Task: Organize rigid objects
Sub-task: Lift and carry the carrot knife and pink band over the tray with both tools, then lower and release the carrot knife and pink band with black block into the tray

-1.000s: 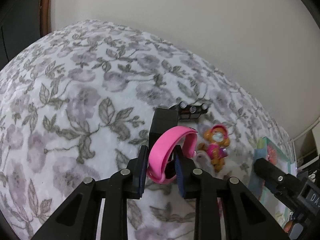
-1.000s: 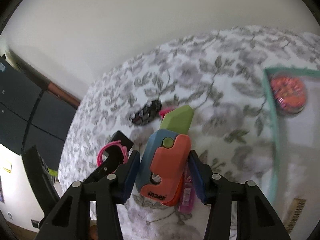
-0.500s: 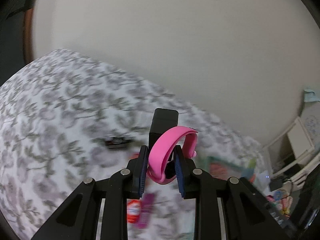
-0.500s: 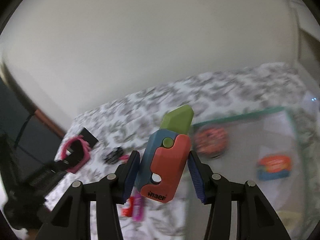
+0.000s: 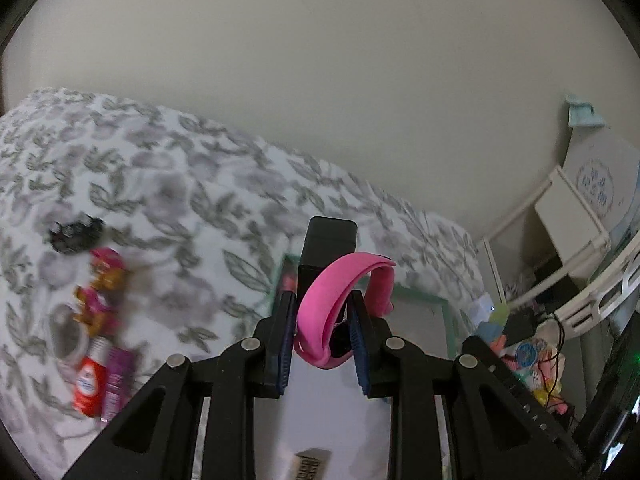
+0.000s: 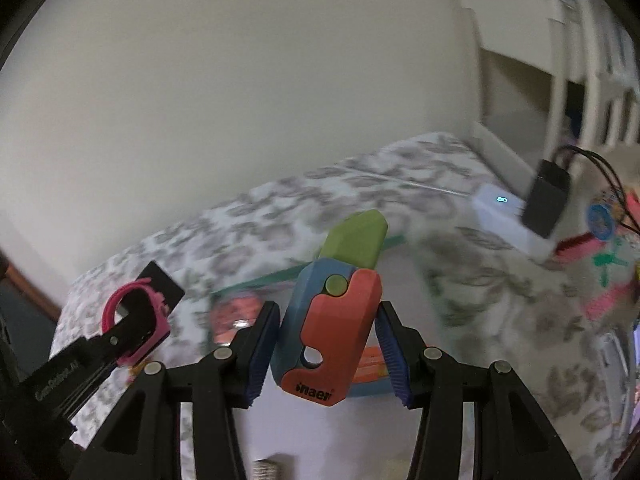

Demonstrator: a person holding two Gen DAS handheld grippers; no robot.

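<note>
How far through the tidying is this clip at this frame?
Midway. Done: a round red item already lies in the green-rimmed tray. In hand: left gripper holds the pink band, right gripper the red-and-blue toy. Left: black toy, figure, tubes on the bedspread.

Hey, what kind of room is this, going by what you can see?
Probably a bedroom: a bed under a floral blanket against a plain wall, with a white shelf unit beside it.
</note>
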